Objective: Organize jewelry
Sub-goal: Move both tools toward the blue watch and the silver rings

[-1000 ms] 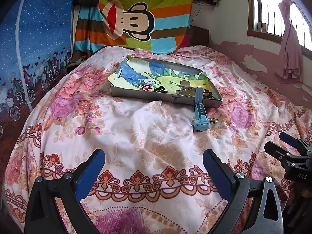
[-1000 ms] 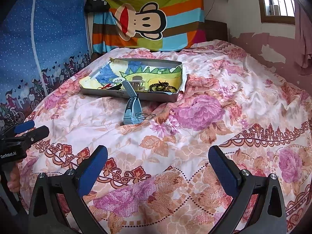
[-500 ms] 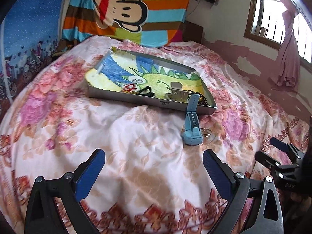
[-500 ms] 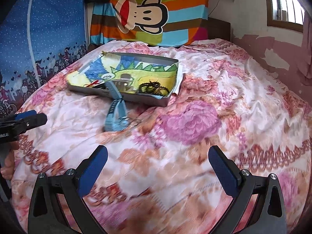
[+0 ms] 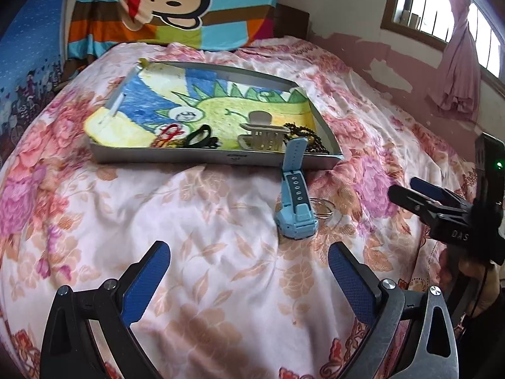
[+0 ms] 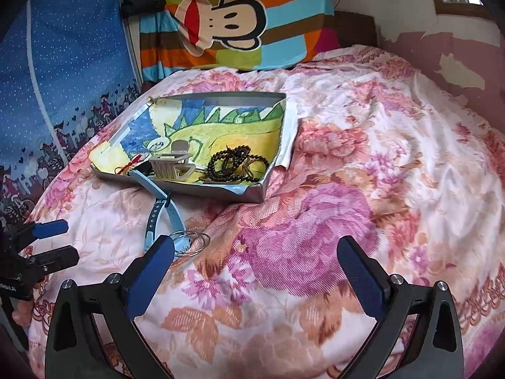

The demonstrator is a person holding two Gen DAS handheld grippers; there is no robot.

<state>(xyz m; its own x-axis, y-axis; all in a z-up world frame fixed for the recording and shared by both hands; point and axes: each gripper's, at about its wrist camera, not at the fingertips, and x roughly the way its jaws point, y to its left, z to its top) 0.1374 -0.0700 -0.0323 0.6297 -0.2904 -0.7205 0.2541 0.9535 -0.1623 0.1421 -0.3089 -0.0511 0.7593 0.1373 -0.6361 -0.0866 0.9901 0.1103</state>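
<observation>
The right gripper's near finger [image 6: 151, 271] covers part of the blue watch [image 6: 157, 218] and the thin ring [image 6: 192, 240]. In the tray [image 5: 214, 158], the dark thing [image 5: 199, 135] beside the red string [image 5: 169, 132] is too small to tell.

1. The left hand-held gripper [image 5: 249, 279]: two black plastic arms carrying blue textured pads [image 5: 146, 281], with round silver screws at the joints
2. The right hand-held gripper [image 6: 255, 271] is of matching build, black frame and blue pads [image 6: 361, 276]
3. Seen from the left wrist view, the right unit bears white "DAS" lettering, and a green indicator light glows on the black housing above
</observation>
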